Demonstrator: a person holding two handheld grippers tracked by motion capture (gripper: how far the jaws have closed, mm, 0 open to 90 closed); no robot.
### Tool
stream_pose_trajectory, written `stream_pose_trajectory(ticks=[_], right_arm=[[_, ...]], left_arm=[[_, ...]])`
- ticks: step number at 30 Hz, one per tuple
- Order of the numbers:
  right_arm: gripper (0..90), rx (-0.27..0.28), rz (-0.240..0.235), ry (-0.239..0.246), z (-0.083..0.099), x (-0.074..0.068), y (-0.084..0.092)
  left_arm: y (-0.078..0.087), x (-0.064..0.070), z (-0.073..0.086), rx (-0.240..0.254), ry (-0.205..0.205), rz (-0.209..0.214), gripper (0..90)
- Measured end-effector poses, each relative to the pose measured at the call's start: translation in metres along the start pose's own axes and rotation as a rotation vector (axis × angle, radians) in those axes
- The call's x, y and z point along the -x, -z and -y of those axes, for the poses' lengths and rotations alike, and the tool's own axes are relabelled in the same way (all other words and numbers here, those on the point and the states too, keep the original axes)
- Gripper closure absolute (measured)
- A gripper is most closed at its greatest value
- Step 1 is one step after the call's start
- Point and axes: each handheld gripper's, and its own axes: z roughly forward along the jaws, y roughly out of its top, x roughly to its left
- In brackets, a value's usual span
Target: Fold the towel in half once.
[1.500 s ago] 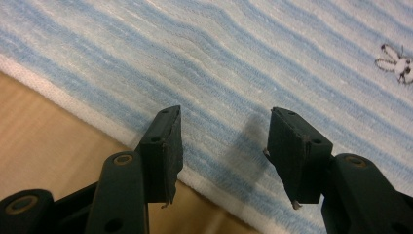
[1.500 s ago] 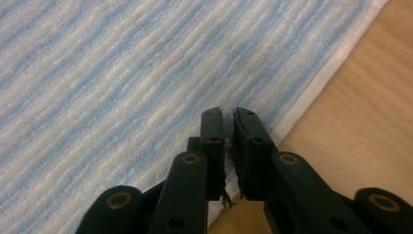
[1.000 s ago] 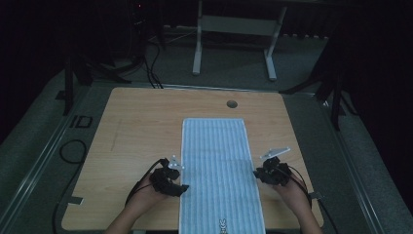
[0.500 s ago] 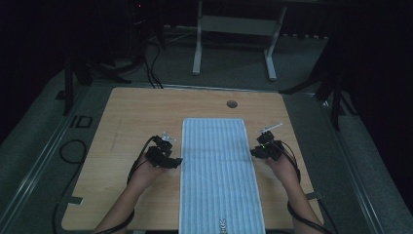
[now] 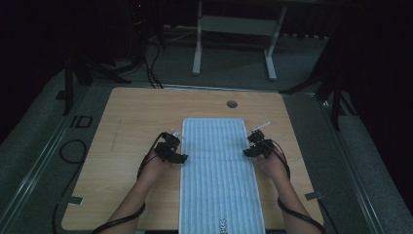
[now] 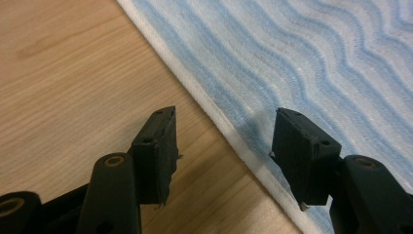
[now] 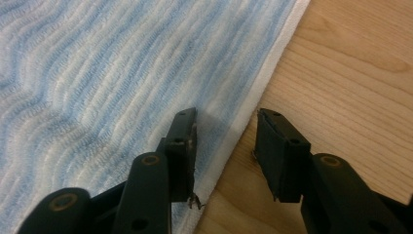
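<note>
A long blue-and-white striped towel (image 5: pixel 219 170) lies flat down the middle of a pale wooden counter (image 5: pixel 126 126), its near end reaching the edge by the person. It looks soft, light and limp, so it will sag and fold wherever it is lifted; the firm white hem along each long side seems the best place to pinch.

The left claw (image 5: pixel 179 151) sits at the towel's left edge, jaws apart, straddling the hem with one jaw over wood and one over cloth, gripping nothing. The right claw (image 5: pixel 247 147) mirrors it at the right edge; its jaws have just been opening and stand apart astride the hem, holding nothing.

The counter is smooth, with a small round hole (image 5: pixel 232 104) beyond the towel. The room around is dark, with grey flooring, cables (image 5: pixel 151 68) and a metal stand (image 5: pixel 234 39) behind.
</note>
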Motion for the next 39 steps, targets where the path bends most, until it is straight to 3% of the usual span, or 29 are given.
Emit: stream_pose_trajectory(ticks=[2,7,11,14,16,20,24,29,39], right_arm=[[61.7,-0.009,0.001,-0.002,-0.001,0.000,0.000],[68.3,-0.022,-0.021,-0.011,-0.002,0.001,0.000],[83.9,-0.031,-0.024,0.019,-0.004,-0.004,0.000],[86.7,-0.036,-0.014,0.039,-0.006,-0.008,-0.001],[87.3,-0.026,-0.002,0.045,-0.006,-0.008,0.000],[87.4,0.034,-0.021,0.021,-0.004,-0.002,0.013],[87.4,0.129,-0.080,-0.011,-0.001,0.004,0.043],[87.3,0.172,-0.096,0.049,0.011,-0.005,0.072],[87.3,0.192,-0.119,0.142,0.058,-0.032,0.090]], left_arm=[[-0.004,0.002,0.001,-0.024,-0.017,-0.015,42.3],[-0.006,0.007,0.002,-0.012,-0.030,-0.028,42.9],[-0.007,0.010,-0.002,-0.008,-0.039,-0.013,61.7],[-0.009,0.012,-0.006,-0.011,-0.023,0.022,81.3],[-0.008,0.012,-0.008,-0.005,-0.022,0.018,86.5],[0.005,0.007,-0.013,0.031,-0.003,0.049,87.2],[0.025,0.007,-0.012,0.079,0.004,0.082,87.1],[0.051,0.019,0.004,0.128,-0.022,0.100,87.0],[0.076,0.044,0.042,0.167,-0.091,0.129,86.5]])
